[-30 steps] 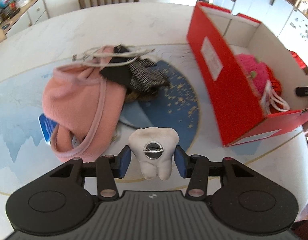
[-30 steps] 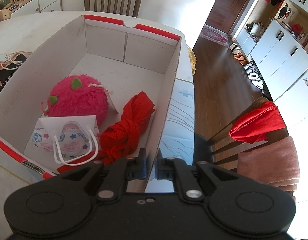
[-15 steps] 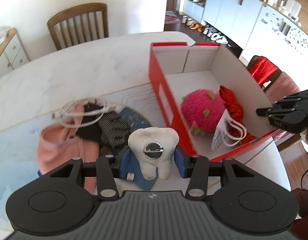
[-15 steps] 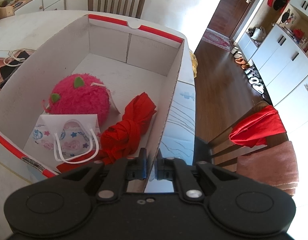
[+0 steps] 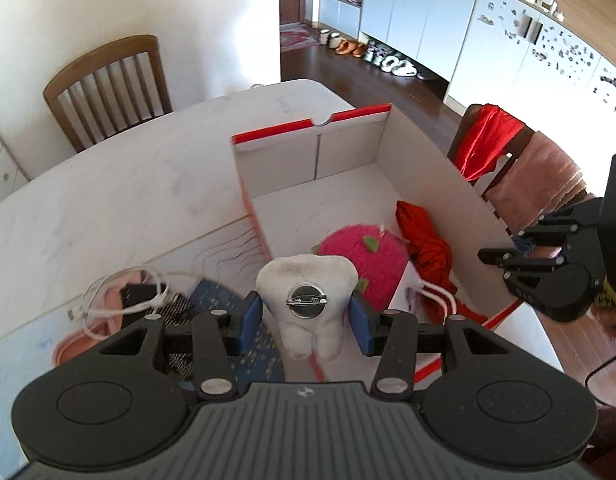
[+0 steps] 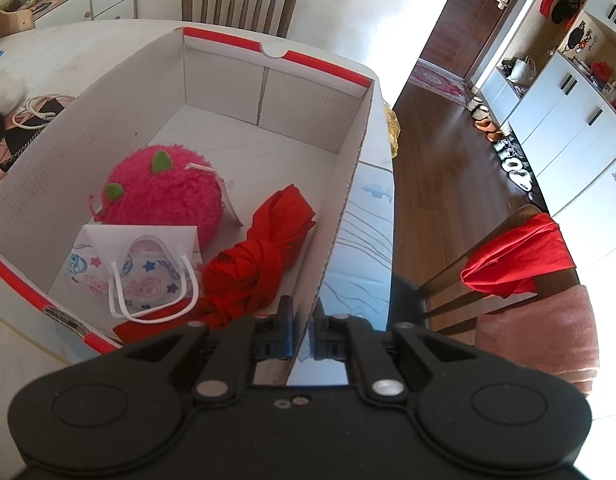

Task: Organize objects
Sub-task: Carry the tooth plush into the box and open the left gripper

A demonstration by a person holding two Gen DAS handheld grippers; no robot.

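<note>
step: carrying tooth plush (image 5: 305, 304) to box (image 5: 314, 152) | left gripper (image 5: 305, 322): jaws half open, clamped on tooth, above box's near edge | right gripper (image 6: 303, 330): jaws shut on box's side wall, steadying it | box holds pink ball (image 6: 163, 192), mask (image 6: 139, 272), red cloth (image 6: 259, 256) | next: likely over bare floor, release

A white plush tooth with a round metal pin badge on its face (image 5: 305, 300) is upright, roots down, clamped between the blue pads of the left tongs (image 5: 305, 322) above the near corner of an open red cardboard box with white inner walls (image 6: 263, 80). In the box lie a fuzzy pink ball with green leaves (image 6: 167, 196), a knotted red cloth (image 6: 259, 256) and a small white printed paper bag with cord handles (image 6: 139, 268)
</note>
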